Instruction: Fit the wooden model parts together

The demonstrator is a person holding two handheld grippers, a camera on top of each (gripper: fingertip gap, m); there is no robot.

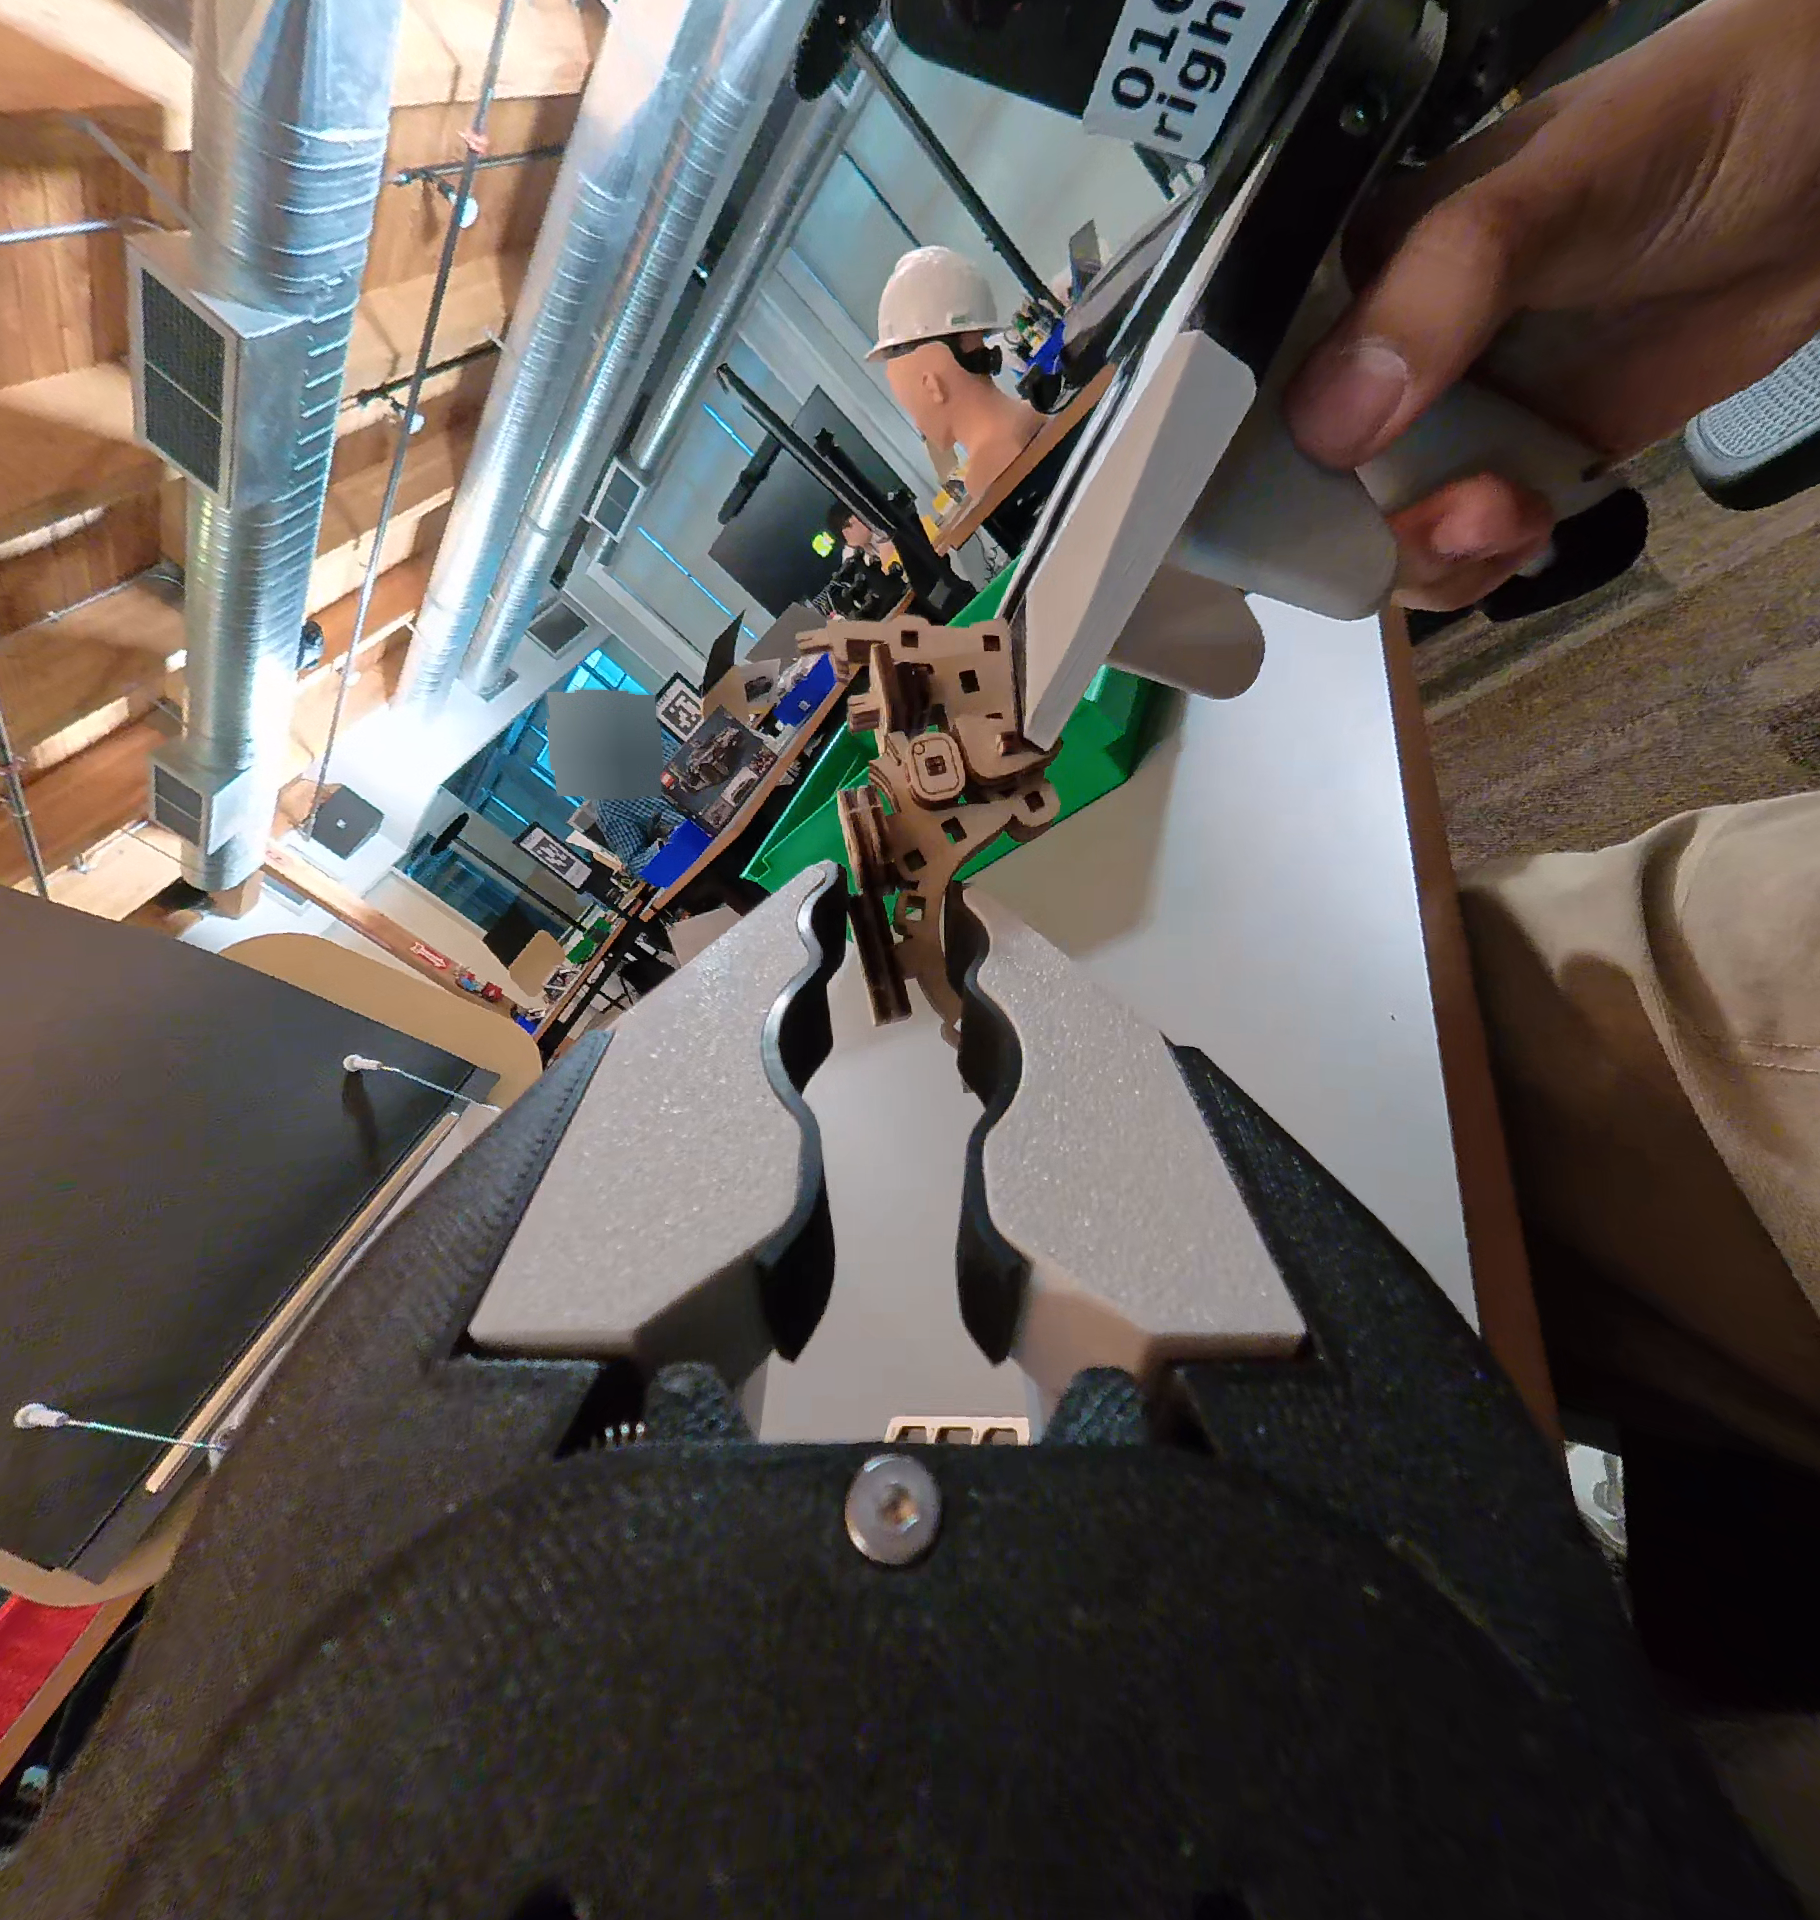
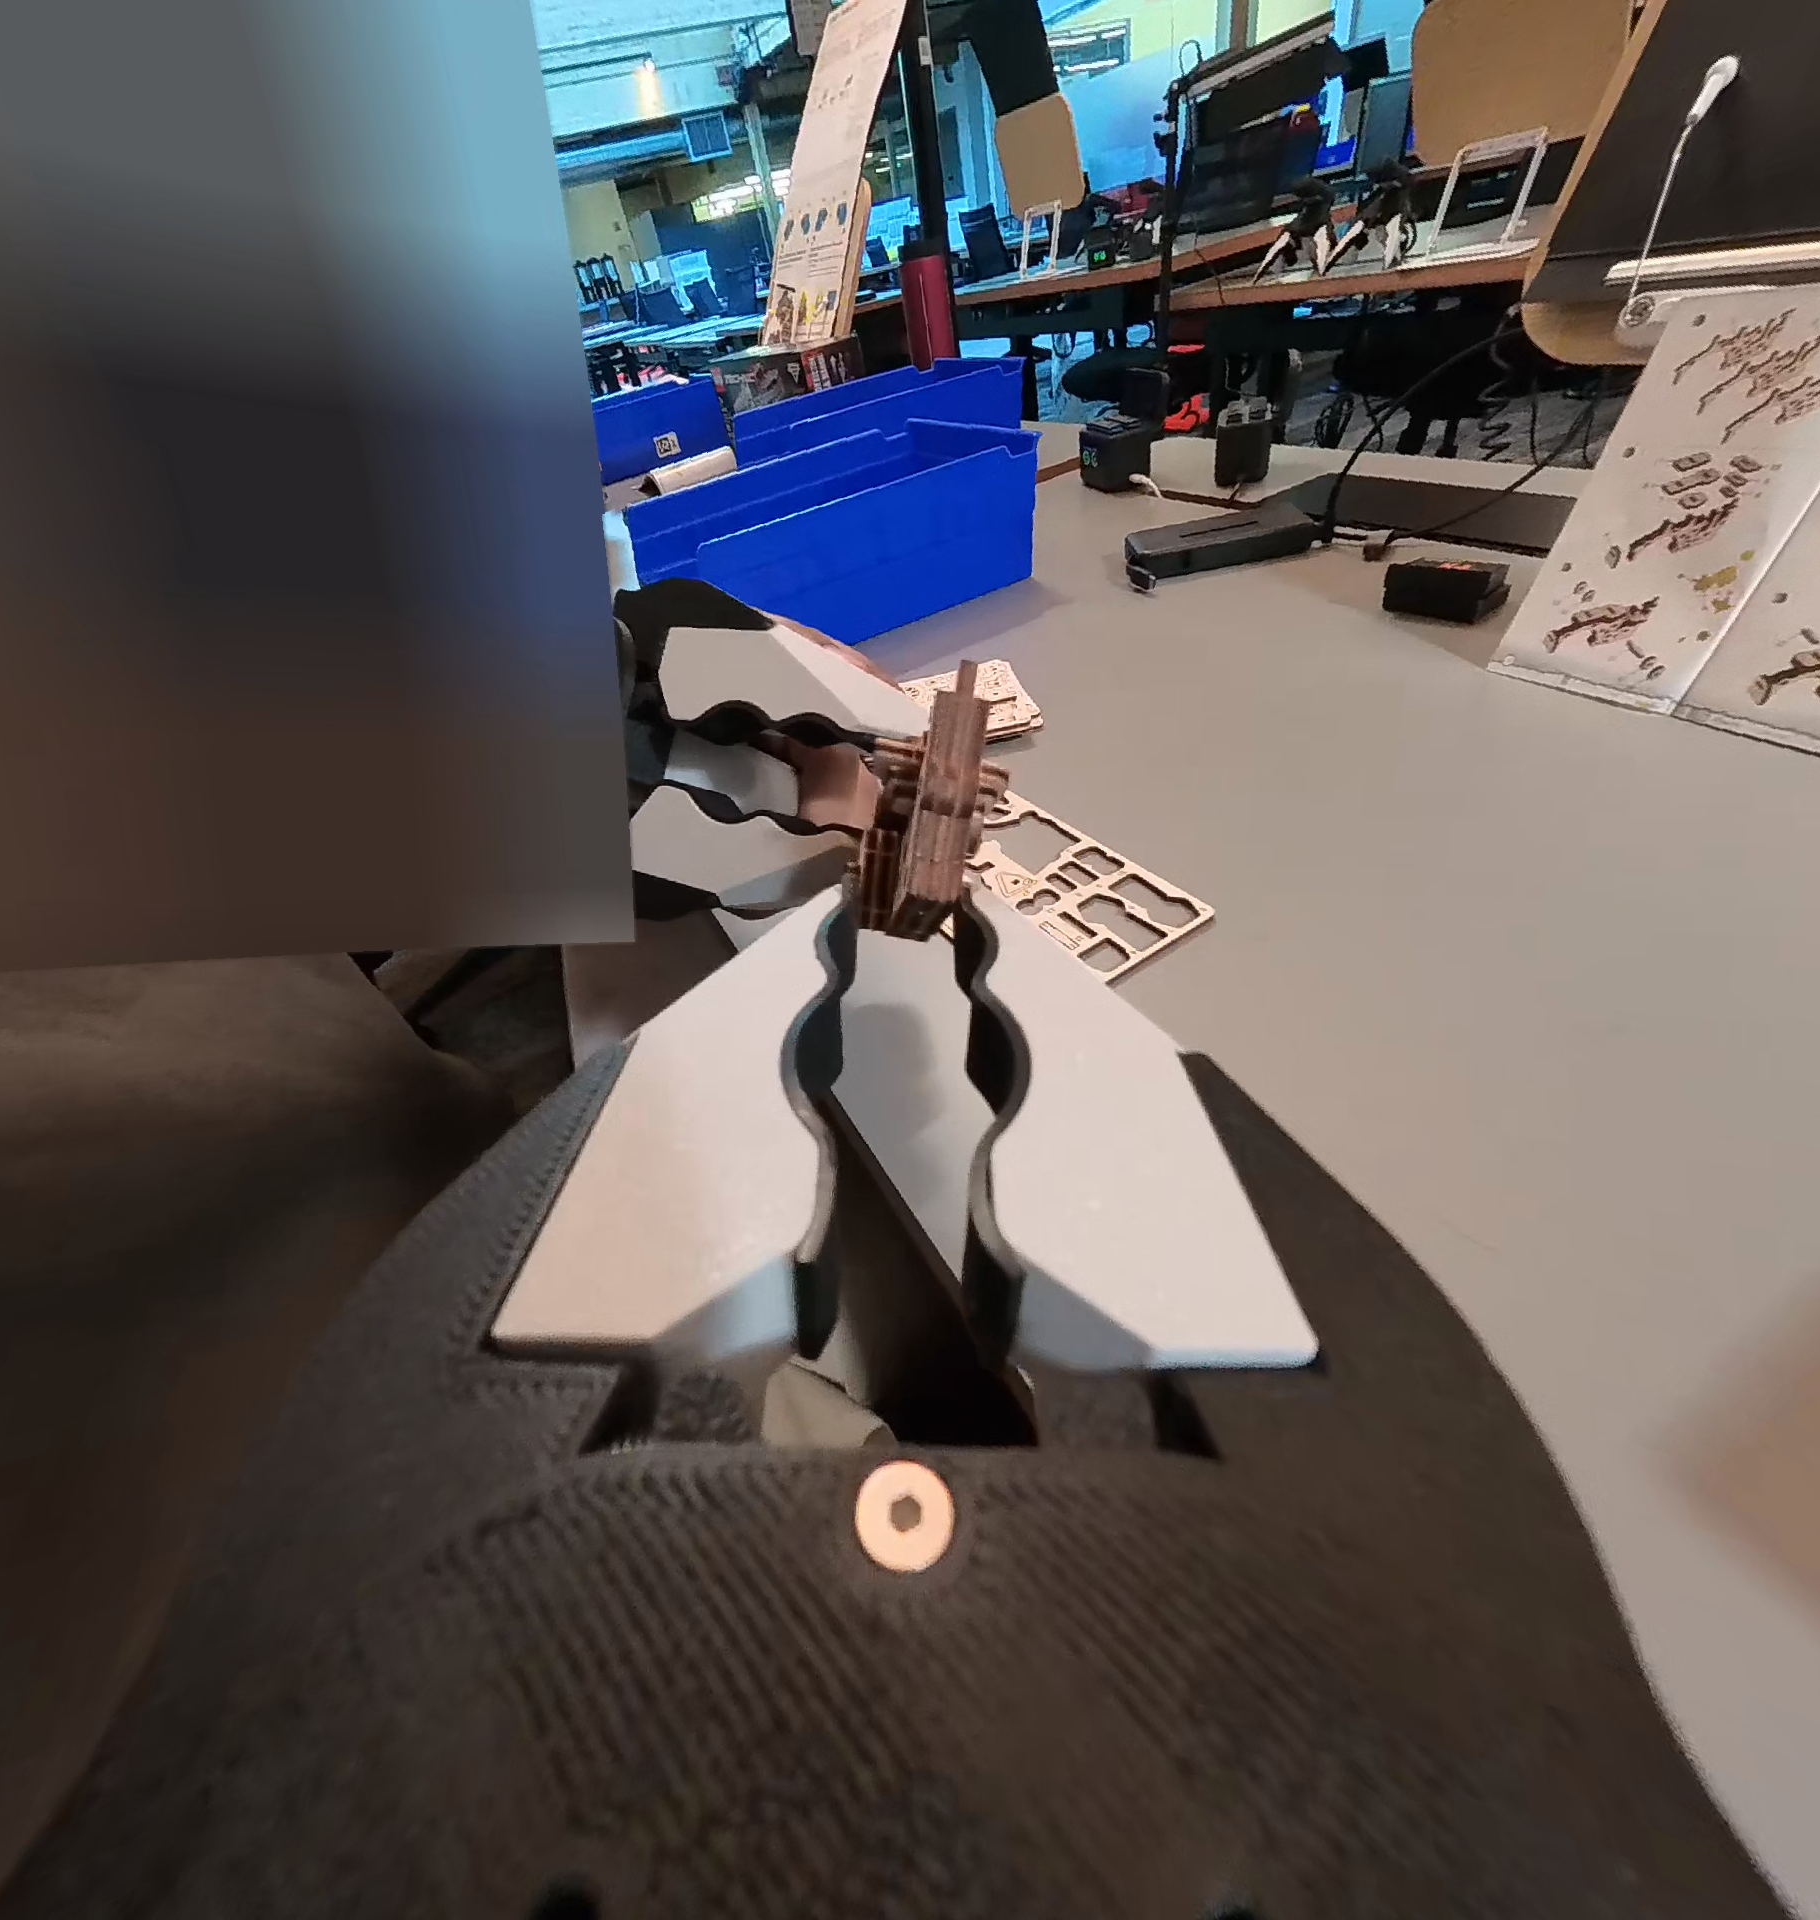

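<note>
You held the model [image 1: 927, 790] above the counter [image 1: 1249, 935] between both grippers: left gripper [image 1: 901, 935] pinched its lower end, right gripper [image 2: 906, 920] its upper. Its long axis ran from one jaw pair to the other.

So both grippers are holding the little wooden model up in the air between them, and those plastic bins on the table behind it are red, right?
Not quite: the bins are blue, not red, as the right wrist view shows. The rest holds: the left gripper and the right gripper both grip the wooden model above the table.
</note>
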